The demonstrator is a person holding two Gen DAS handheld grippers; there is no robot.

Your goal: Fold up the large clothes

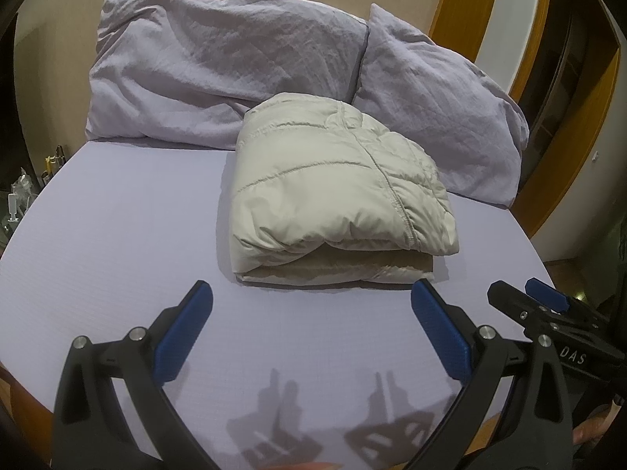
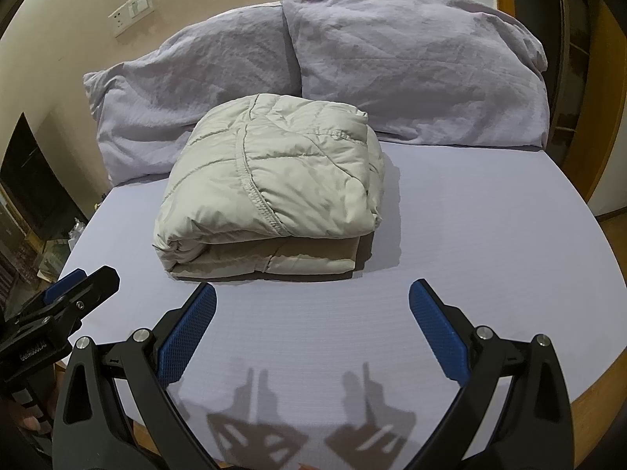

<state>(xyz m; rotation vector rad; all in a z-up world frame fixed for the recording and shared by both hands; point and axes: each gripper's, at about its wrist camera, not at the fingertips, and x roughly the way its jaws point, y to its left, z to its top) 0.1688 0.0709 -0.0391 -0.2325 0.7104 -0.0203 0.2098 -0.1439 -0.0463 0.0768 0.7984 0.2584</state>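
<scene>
Both tools hover side by side over the near end of the lilac-sheeted bed (image 2: 490,235), the left black two-finger gripper with blue pads (image 1: 311,301) spread wide and empty, the right black-and-blue gripper (image 2: 312,301) just as wide and holding nothing. Straight ahead lies the pale beige quilted puffer jacket (image 1: 333,184), already a squat folded bundle, its rolled edge facing the tools, its long axis running away toward the two crumpled lilac pillows (image 2: 411,58). Neither touches it; the left looks slightly nearer, and the fold looks essentially done.
</scene>
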